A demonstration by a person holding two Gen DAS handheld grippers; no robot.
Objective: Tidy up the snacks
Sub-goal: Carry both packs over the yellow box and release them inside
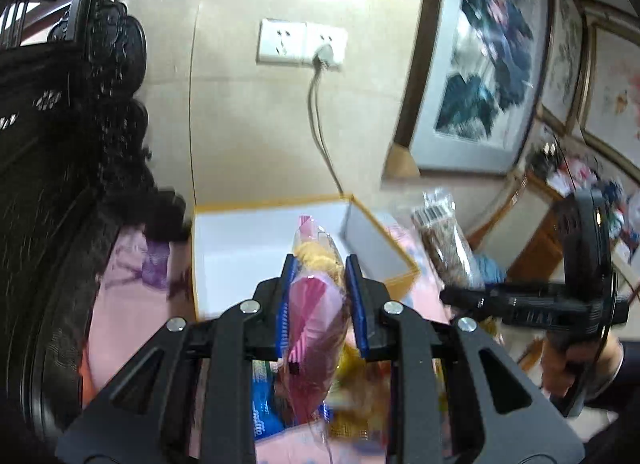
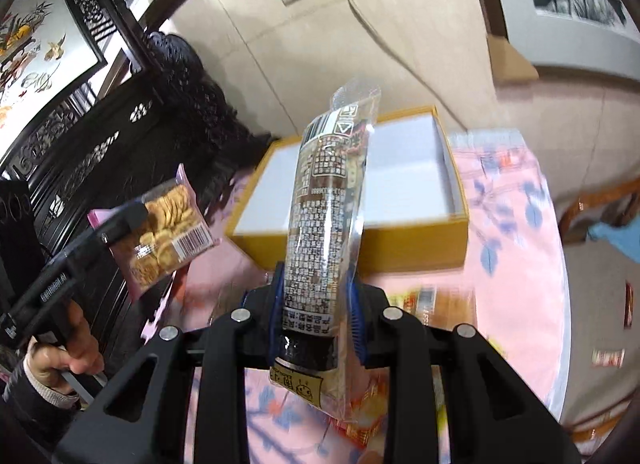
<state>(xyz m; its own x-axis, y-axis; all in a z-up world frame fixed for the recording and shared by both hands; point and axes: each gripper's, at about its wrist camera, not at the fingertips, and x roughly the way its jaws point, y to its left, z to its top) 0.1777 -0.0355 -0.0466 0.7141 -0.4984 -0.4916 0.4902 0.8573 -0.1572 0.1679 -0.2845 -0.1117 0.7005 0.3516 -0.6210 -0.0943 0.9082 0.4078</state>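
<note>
- The left gripper [image 1: 320, 280] is clenched on a pink cracker pack [image 1: 316, 304], held in the air over the near edge of the open box [image 1: 272, 232].
- The right gripper [image 2: 318, 292] grasps a long brown snack tube [image 2: 328, 200], upright in front of the box.
- The box sits on the pink cloth [image 2: 512, 232]; more snacks [image 2: 424, 300] lie nearby.
</note>
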